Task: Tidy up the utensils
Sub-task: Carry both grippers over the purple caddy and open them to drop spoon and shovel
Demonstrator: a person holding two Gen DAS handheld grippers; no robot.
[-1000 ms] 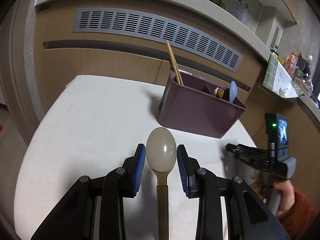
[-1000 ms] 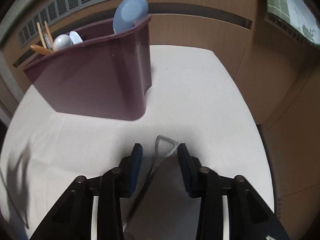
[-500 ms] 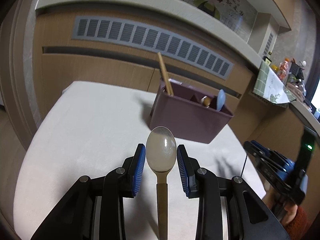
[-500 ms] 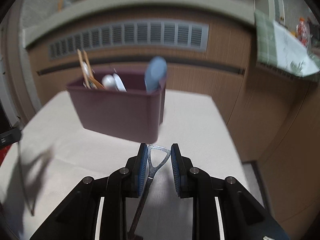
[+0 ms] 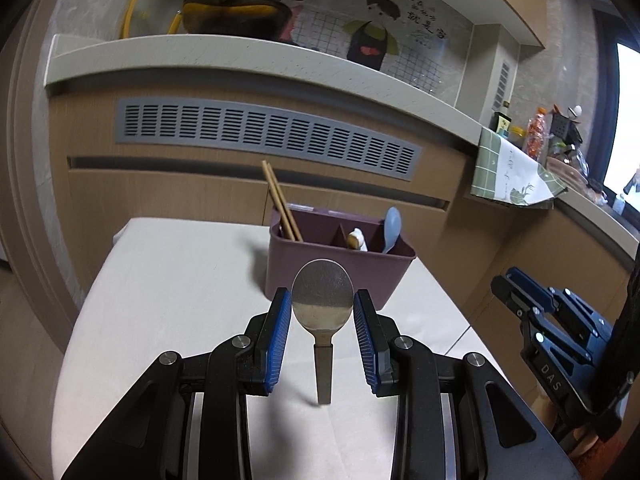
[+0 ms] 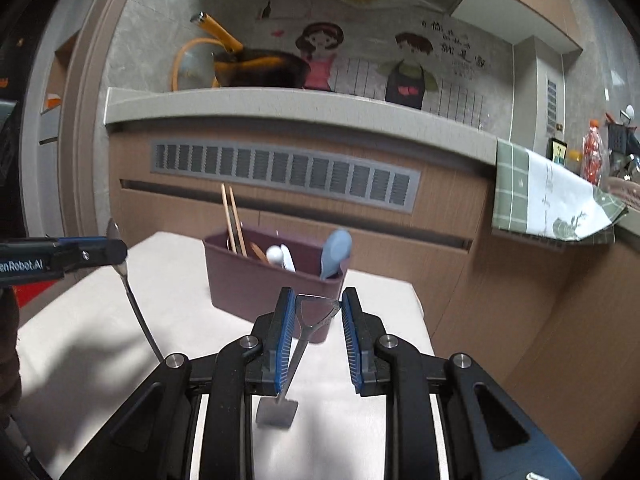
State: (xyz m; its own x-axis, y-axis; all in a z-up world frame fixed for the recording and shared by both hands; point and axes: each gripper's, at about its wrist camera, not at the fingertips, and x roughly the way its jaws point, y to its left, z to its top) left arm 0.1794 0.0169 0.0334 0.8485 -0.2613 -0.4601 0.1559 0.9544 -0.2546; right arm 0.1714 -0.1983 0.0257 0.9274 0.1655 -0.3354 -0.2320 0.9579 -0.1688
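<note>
1. Left hand-held gripper (image 5: 322, 310) clamps a metal spoon (image 5: 322, 300), frame centre.
2. Right hand-held gripper (image 6: 318, 312), jaws just narrowed, grips a spatula (image 6: 308, 326).
3. Purple caddy (image 5: 340, 268) behind them on the surface (image 5: 168, 280) holds chopsticks (image 5: 280, 200) and a blue spoon (image 5: 391, 226).

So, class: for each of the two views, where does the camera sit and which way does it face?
Left wrist: on the left gripper, facing the purple caddy; its jaws clamp a metal spoon.
Right wrist: on the right gripper, facing that caddy; its jaws clamp a steel utensil.
Shared: caddy, chopsticks, blue spoon, each other's gripper.
</note>
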